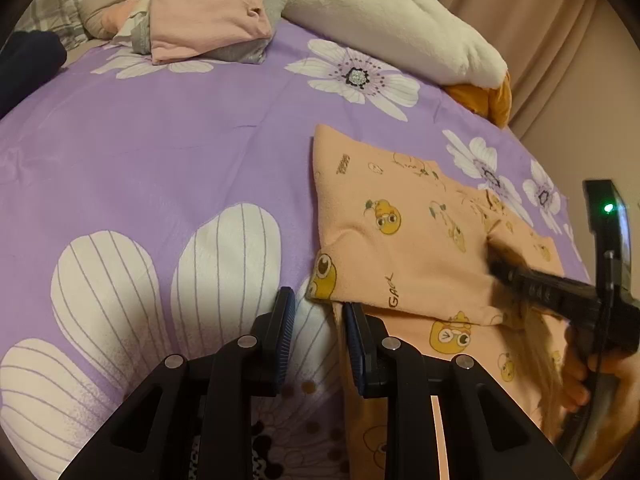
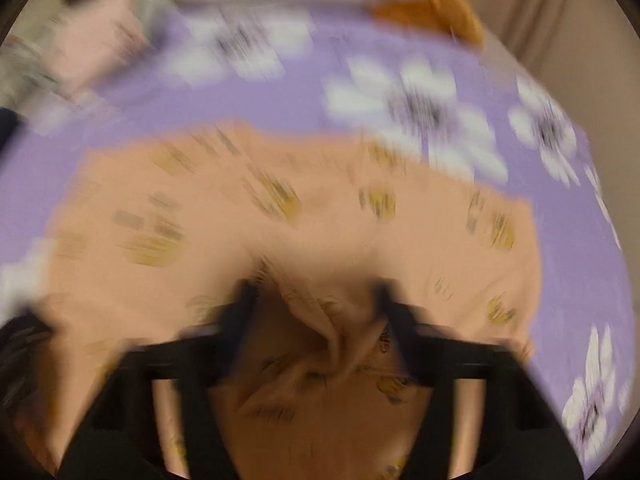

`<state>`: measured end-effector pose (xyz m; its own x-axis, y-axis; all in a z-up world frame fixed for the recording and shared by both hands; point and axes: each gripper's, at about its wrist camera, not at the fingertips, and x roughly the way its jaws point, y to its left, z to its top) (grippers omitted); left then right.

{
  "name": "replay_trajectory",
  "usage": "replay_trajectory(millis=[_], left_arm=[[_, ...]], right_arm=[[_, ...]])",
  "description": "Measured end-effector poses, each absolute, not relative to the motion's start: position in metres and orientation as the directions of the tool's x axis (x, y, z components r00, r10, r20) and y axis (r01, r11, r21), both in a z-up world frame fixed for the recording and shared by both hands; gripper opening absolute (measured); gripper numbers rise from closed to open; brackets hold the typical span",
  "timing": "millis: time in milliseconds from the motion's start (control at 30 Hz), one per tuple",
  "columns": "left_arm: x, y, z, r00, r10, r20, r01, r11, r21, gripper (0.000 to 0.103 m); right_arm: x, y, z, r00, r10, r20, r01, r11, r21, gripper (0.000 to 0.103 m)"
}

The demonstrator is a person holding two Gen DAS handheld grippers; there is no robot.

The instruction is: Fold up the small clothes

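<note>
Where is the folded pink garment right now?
Left wrist view, upper left: the folded pink garment tops a grey garment beside the white plush pillow.

Warm, dim indoor light, soft and even, with no hard shadows on the purple bedspread [image 1: 168, 136] and only a faint dark pool under the left gripper [image 1: 318, 312]; a small green lamp glowing on the right gripper [image 1: 494, 266], its tip smeared by motion. Left wrist view sharp at the centre, strongly bowed by the fisheye, with black vignette corners and the white pillow [image 1: 396, 20] slightly washed out. Right wrist view heavily motion-blurred throughout, flowers and the peach garment [image 2: 320, 216] streaked, the print unreadable, edges darkened and curved.
</note>
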<state>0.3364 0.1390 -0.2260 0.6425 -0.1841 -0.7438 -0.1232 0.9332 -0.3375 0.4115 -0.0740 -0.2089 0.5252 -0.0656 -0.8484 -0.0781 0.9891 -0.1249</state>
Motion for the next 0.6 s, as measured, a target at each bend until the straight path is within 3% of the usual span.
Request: replay_trajectory(millis=[33, 67, 200, 300, 433, 500, 600], left_arm=[[0.337, 0.137, -0.225, 0.641, -0.175, -0.748, -0.124, 0.937, -0.326, 0.026], [0.337, 0.136, -0.225, 0.640, -0.168, -0.750, -0.124, 0.941, -0.316, 0.026], [0.337, 0.131, -0.224, 0.640, -0.139, -0.756, -0.123, 0.952, -0.280, 0.026], [0.337, 0.134, -0.225, 0.640, -0.150, -0.753, -0.124, 0.948, -0.294, 0.026], [0.336, 0.135, -0.225, 0.641, -0.146, -0.754, -0.123, 0.949, -0.289, 0.026], [0.336, 0.135, -0.225, 0.640, -0.141, -0.755, -0.123, 0.952, -0.282, 0.026], [0.336, 0.133, -0.224, 0.639, -0.127, -0.759, -0.122, 0.957, -0.263, 0.026]], right_arm=[[0.410, -0.079, -0.200, 0.562, -0.041, -0.826, -0.073, 0.992, -0.099, 0.018], [0.409, -0.083, -0.190, 0.582, -0.024, -0.813, -0.074, 0.994, -0.082, 0.009], [0.400, -0.127, -0.133, 0.699, 0.093, -0.709, -0.025, 0.994, 0.106, 0.008], [0.384, -0.158, -0.123, 0.739, 0.107, -0.665, -0.011, 0.989, 0.147, 0.008], [0.394, -0.195, -0.180, 0.619, 0.046, -0.784, 0.152, 0.972, 0.177, 0.011], [0.394, -0.211, -0.205, 0.557, 0.095, -0.825, 0.189, 0.953, 0.238, 0.012], [0.390, -0.215, -0.200, 0.600, 0.128, -0.790, 0.176, 0.942, 0.287, 0.010]])
